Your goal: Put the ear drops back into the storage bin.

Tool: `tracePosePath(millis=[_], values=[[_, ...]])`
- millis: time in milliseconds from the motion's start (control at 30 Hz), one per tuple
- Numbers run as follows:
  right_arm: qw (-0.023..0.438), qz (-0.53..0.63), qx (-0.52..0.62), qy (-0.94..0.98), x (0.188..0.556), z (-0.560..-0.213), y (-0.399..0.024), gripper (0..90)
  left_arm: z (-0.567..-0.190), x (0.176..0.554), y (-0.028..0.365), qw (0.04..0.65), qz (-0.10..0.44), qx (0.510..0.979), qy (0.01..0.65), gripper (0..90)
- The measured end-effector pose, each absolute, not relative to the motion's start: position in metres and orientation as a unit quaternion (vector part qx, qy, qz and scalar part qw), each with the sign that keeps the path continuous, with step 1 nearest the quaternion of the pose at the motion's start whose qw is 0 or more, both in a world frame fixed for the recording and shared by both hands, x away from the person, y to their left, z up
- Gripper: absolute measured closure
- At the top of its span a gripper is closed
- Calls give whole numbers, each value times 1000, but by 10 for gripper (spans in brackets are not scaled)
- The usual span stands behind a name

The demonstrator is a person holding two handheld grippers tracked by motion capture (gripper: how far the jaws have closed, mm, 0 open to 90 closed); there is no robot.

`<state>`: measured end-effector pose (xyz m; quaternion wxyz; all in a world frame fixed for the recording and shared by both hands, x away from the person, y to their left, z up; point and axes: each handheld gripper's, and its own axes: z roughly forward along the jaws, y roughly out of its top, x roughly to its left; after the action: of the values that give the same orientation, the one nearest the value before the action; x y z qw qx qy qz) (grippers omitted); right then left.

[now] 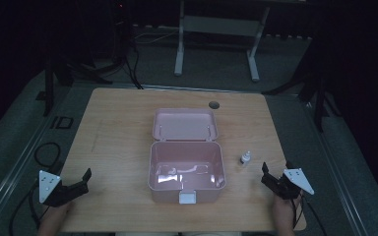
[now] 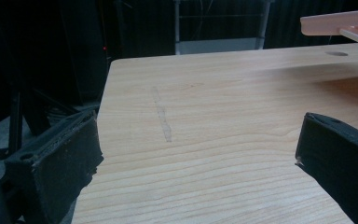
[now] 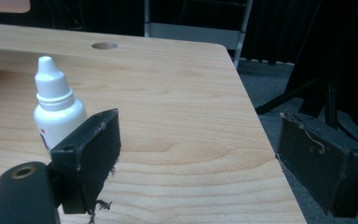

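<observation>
Pink plastic box (image 1: 187,169) is being shown lying open near the middle of the wooden table (image 1: 118,147), its lid (image 1: 184,124) folded back flat toward the far edge and a white latch (image 1: 187,197) facing the person. Its inside is looking empty, with light being reflected off the bottom. A small white dropper bottle (image 1: 245,158) is being kept upright on the table just beside the box's right wall, apart from it; in the right gripper view the bottle (image 3: 58,109) is being seen just behind one jaw, not between the two.

Left tongs (image 1: 76,186) are being held at the near left corner of the table, jaws spread wide with nothing between them; bare table (image 2: 205,140) is being seen between the jaws in the left gripper view, with the box lid's edge (image 2: 338,23) at the upper right. Right tongs (image 1: 273,179) are being held at the near right edge, jaws likewise spread apart and gripping nothing. A round cable hole (image 1: 214,104) is being seen beyond the lid.
</observation>
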<state>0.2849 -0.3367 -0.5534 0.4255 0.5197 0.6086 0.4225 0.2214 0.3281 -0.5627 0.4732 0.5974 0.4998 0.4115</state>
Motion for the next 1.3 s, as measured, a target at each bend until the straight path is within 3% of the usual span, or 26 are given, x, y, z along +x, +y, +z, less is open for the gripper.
tracePosePath(millis=[467,633,767,800,1000,1300], values=[[399,380,525,649,293,-547,-332,139,-563,221,328,476,408,599,498,3],[339,388,561,648,295,-542,-345,144,-563,221,328,476,407,599,498,3],[328,376,566,656,296,-540,-347,145,-563,221,328,476,407,599,499,3],[297,362,579,667,297,-538,-351,144,-563,221,328,476,406,599,499,4],[226,315,574,721,304,-530,-355,144,-563,221,328,476,405,600,499,4],[178,254,566,764,308,-516,-354,136,-563,221,329,477,404,601,499,4]])
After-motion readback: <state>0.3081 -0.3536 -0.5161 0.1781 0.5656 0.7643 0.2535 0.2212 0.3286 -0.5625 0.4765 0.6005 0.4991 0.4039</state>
